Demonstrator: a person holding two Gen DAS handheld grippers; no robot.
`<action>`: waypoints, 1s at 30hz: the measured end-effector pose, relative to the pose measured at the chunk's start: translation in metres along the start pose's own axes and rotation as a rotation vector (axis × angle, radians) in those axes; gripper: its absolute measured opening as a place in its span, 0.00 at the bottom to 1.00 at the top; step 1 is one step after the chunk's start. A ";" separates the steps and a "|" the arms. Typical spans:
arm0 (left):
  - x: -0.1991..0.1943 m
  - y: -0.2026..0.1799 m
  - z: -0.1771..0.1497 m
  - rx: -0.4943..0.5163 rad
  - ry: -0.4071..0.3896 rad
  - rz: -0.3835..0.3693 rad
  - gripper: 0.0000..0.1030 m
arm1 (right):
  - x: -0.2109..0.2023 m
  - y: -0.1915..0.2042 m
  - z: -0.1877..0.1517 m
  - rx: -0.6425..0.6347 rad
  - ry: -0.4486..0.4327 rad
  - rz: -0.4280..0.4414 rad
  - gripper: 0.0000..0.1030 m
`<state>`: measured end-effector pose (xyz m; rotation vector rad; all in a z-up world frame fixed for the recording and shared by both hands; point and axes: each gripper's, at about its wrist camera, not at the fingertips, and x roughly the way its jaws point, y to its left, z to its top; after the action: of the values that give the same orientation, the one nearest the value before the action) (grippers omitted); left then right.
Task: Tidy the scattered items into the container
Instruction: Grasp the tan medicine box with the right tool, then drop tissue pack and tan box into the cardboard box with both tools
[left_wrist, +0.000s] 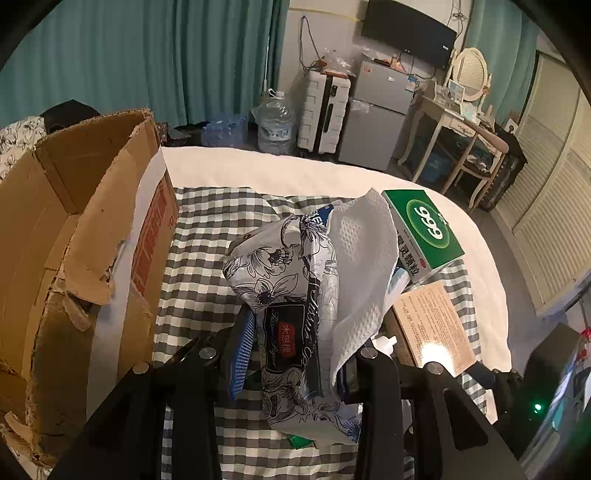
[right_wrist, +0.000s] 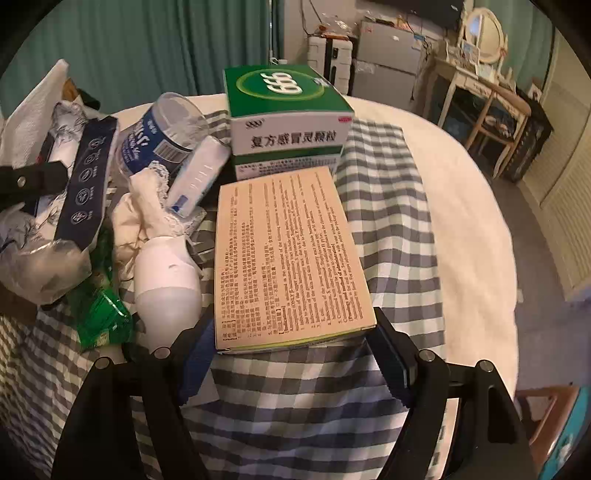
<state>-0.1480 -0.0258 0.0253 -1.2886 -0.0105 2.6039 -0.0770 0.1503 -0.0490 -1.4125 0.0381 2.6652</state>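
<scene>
A torn cardboard box (left_wrist: 74, 221) stands open at the left on the checked cloth (left_wrist: 207, 229). My left gripper (left_wrist: 299, 354) is shut on a floral tissue pack (left_wrist: 280, 273), and a white sheet sticks out of the pack's top. My right gripper (right_wrist: 295, 343) straddles the near end of a beige printed box (right_wrist: 288, 251), which lies flat with both pads against its sides. Behind that box stands a green and white 999 medicine box (right_wrist: 288, 110). A clear water bottle (right_wrist: 162, 133), a white spray bottle (right_wrist: 166, 288), a small white carton (right_wrist: 199, 177) and a green wrapper (right_wrist: 103, 317) lie to its left.
Everything sits on a bed with a white sheet (right_wrist: 461, 221), whose edge curves round to the right. Past it are teal curtains (left_wrist: 147, 66), a large water jug (left_wrist: 277, 122), a white suitcase (left_wrist: 325, 110), a small fridge (left_wrist: 380, 110) and a dressing table (left_wrist: 461, 129).
</scene>
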 end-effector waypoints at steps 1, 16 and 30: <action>-0.002 0.001 0.001 -0.001 -0.003 -0.002 0.36 | -0.004 0.001 0.001 -0.005 -0.011 -0.005 0.75; -0.048 0.019 0.013 -0.034 -0.077 -0.049 0.36 | -0.088 0.025 0.008 -0.080 -0.146 -0.110 0.73; -0.119 0.064 0.023 -0.072 -0.221 -0.077 0.36 | -0.164 0.078 0.024 -0.130 -0.279 -0.120 0.72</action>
<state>-0.1096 -0.1114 0.1255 -0.9937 -0.1889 2.6868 -0.0153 0.0589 0.0978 -1.0231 -0.2427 2.7772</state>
